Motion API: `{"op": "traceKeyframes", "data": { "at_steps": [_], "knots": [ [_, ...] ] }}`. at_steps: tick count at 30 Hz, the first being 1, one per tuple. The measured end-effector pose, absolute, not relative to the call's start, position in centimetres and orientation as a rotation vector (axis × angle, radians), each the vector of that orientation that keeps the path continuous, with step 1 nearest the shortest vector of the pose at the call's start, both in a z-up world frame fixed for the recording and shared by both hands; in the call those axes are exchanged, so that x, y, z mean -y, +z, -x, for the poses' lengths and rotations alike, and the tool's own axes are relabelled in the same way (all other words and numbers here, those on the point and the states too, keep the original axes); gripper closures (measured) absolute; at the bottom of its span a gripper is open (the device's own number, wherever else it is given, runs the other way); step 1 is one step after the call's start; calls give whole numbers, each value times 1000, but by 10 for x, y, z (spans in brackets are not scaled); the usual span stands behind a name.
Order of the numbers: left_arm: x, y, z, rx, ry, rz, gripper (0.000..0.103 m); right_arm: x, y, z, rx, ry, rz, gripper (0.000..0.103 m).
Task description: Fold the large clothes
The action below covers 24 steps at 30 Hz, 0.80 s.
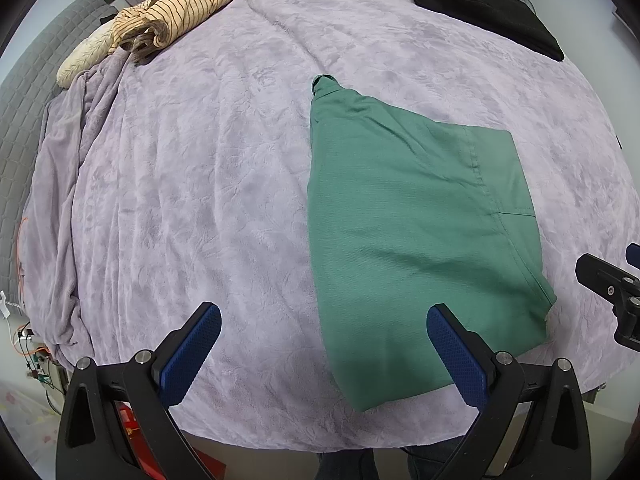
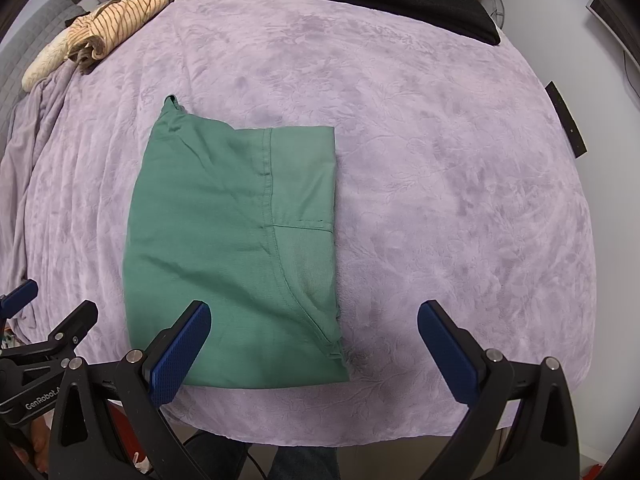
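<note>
A green garment [image 1: 416, 240] lies folded into a rough rectangle on the lilac bedspread [image 1: 200, 184], near the front edge; it also shows in the right wrist view [image 2: 232, 248]. A small bunched end sticks out at its far left corner [image 2: 170, 104]. My left gripper [image 1: 324, 320] is open and empty above the garment's near left edge. My right gripper [image 2: 314, 316] is open and empty above the garment's near right corner. Each gripper shows at the edge of the other's view [image 1: 612, 284] [image 2: 44, 328].
A striped beige garment [image 1: 168, 16] lies bunched at the far left of the bed, next to a grey quilted headboard [image 1: 24, 120]. A folded black garment [image 1: 484, 8] lies at the far right. The bed's front edge [image 2: 320, 436] is just below the grippers.
</note>
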State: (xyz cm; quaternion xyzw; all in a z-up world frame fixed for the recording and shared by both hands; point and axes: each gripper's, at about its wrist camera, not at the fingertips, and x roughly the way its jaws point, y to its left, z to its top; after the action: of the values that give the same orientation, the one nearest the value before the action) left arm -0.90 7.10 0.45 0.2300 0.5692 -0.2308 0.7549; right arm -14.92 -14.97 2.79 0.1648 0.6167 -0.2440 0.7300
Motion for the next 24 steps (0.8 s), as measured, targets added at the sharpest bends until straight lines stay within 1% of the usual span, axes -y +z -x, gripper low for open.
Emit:
{"op": "traceKeyframes", "data": {
  "at_steps": [24],
  "knots": [
    [-70, 3, 9, -1245, -503, -504, 0, 151, 27, 149, -1361, -538, -361, 0]
  ]
}}
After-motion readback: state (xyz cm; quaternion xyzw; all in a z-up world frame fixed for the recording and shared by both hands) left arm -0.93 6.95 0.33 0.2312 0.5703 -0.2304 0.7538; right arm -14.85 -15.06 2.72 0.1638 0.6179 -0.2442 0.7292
